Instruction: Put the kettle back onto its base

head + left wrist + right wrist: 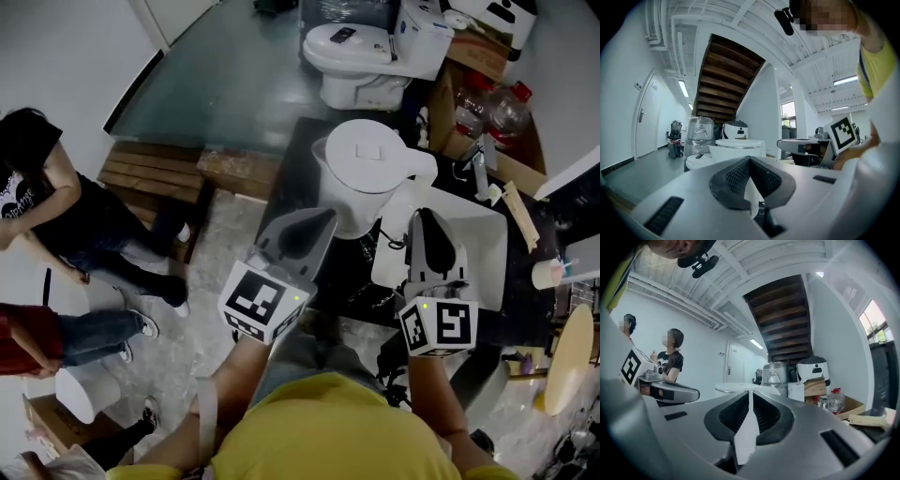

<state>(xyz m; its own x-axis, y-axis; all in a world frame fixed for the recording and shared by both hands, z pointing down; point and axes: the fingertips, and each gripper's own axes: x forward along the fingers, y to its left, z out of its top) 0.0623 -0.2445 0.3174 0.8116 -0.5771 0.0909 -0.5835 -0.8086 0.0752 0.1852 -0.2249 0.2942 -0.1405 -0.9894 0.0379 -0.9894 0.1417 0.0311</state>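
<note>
— Count for me?
— One kettle (361, 178), at the left end of the dark table (292, 183). Both my grippers are on it: right gripper (427, 217) pinching the handle (417, 173), left gripper (319, 220) clamped on its near side.

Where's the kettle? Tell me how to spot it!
Find the white toilet at the top of the head view; just below it is a dark table. The kettle is over that table: a tall white jug with a round flat lid and a side handle, unlike the clear bottles nearby.
</note>
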